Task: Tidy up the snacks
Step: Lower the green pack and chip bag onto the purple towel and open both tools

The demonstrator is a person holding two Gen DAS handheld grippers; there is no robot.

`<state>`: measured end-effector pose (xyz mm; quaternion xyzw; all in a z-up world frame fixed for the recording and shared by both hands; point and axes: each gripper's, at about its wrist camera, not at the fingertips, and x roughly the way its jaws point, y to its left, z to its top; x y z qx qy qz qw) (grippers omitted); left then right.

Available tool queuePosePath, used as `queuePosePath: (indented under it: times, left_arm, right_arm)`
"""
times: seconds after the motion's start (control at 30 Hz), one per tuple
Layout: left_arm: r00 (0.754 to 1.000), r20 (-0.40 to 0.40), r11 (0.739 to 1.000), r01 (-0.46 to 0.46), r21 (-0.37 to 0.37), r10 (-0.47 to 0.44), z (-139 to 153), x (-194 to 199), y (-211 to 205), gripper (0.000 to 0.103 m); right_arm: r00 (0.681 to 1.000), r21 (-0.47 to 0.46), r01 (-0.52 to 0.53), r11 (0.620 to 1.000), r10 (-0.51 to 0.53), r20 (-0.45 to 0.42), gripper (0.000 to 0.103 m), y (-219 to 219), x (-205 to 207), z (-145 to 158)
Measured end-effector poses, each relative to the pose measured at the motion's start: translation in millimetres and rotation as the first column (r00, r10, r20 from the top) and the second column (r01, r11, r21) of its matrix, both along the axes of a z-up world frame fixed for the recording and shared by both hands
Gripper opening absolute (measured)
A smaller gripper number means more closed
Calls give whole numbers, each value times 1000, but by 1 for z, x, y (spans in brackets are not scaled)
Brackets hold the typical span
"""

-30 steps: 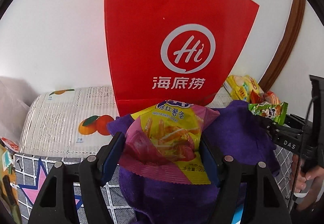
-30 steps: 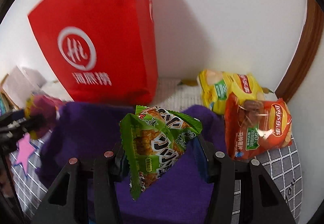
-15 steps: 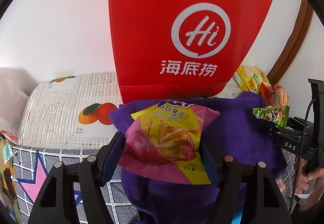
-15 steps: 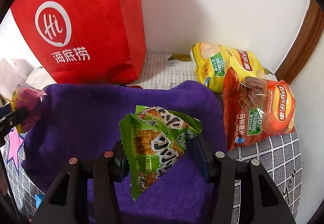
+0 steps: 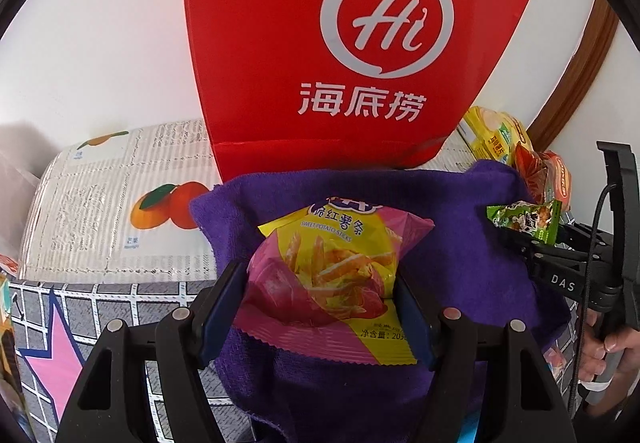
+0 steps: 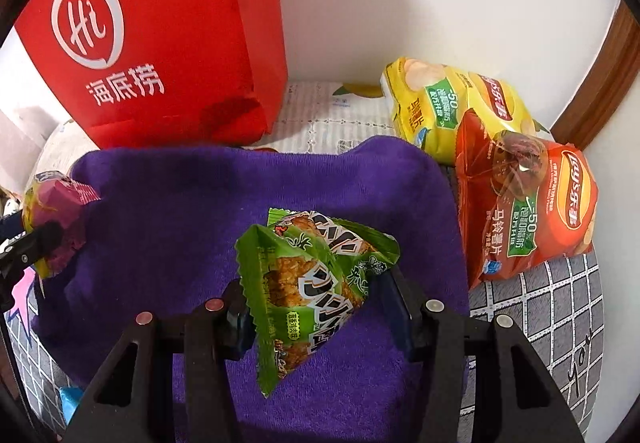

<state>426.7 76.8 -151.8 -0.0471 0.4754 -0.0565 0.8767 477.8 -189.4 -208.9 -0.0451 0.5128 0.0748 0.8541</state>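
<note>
While the pink-and-yellow sweet potato sticks packet (image 5: 328, 275) sits clamped between the blue pads of the left gripper (image 5: 320, 307), it hangs above the purple towel (image 5: 452, 251); the right gripper (image 6: 316, 307) pinches a green rice-cracker packet (image 6: 308, 283) over the same towel, its jaws set narrower; a red paper bag (image 6: 160, 43) stands behind the towel; yellow (image 6: 452, 107) and orange (image 6: 528, 203) crisp bags lie at the right of the towel by the wall.

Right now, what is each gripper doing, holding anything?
Left gripper: closed on the sweet potato sticks packet.
Right gripper: closed on the green snack packet.
</note>
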Motion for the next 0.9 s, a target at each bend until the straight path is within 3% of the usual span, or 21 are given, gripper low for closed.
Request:
queuePosePath:
  times: [0.47, 0.67, 0.9]
  left_arm:
    - [999, -38, 1000, 19, 23, -18, -12, 3, -11, 71]
    - [999, -41, 1000, 22, 11, -21, -14, 4, -11, 71]
    - [999, -45, 1000, 27, 11, -27, -19, 7, -15, 72]
  right_arm:
    - [1000, -43, 4, 999, -4, 2, 54, 5, 1, -7]
    - [1000, -19, -20, 1000, 19, -7, 71, 6, 0, -5]
    - [999, -35, -22, 999, 23, 26, 71, 9, -6, 5]
